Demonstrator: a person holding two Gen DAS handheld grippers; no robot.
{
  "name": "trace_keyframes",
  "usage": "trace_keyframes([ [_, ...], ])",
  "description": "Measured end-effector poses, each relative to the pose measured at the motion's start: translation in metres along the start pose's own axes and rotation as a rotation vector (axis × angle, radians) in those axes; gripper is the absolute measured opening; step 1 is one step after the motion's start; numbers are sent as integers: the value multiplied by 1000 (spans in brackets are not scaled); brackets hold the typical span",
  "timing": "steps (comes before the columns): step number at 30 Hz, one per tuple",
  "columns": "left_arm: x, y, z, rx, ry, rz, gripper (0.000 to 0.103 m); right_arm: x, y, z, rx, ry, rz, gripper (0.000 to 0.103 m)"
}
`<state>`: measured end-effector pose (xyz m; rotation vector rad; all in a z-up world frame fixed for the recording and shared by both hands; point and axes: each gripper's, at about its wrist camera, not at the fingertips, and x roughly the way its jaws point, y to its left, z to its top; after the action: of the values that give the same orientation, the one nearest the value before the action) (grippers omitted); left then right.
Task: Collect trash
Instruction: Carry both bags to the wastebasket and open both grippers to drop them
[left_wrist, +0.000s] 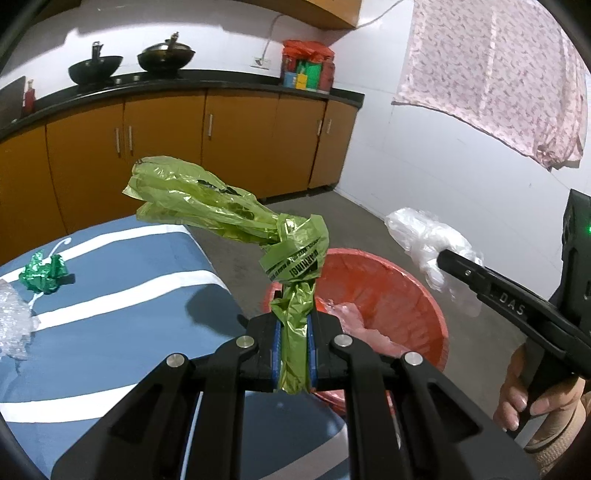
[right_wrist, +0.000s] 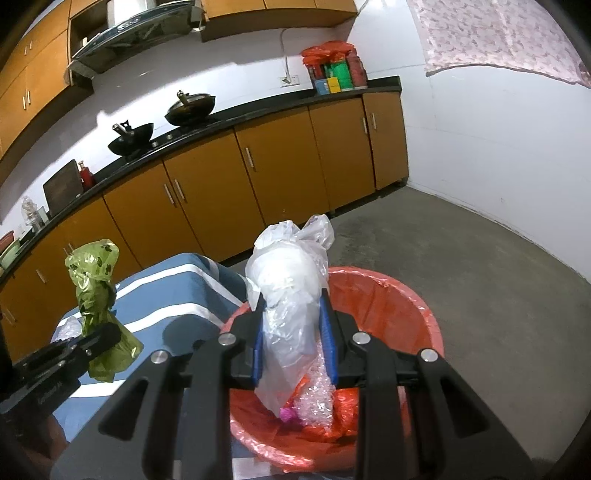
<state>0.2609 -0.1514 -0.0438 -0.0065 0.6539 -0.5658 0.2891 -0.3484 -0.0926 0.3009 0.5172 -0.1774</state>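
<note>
Left tool (left_wrist: 294, 350) pinches a green bag (left_wrist: 229, 214); right tool (right_wrist: 295, 339) clamps a clear bag (right_wrist: 291, 295).

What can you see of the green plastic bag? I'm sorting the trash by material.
The green plastic bag is thin, crinkly, translucent film, twisted into a rope with a knot-like wrap bearing black WARNING print. The left gripper is shut on its lower end, holding it in the air, its loose end flaring upward. It hangs between the blue striped surface and the red-lined bin, touching neither.
</note>
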Motion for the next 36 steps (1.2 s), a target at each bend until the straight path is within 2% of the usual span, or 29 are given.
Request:
trace_keyframes([
  [25,48,-37,-11,76,103,-106,11,21,-31,2,51,6,-58,26],
  [30,63,-44,-15,83,139,-118,11,38,-43,2,75,45,-50,30],
  [32,66,-43,-17,77,151,-126,14,40,-47,-1,90,55,-46,33],
  [36,67,-34,-21,54,154,-123,40,41,-52,-6,104,61,-49,36],
])
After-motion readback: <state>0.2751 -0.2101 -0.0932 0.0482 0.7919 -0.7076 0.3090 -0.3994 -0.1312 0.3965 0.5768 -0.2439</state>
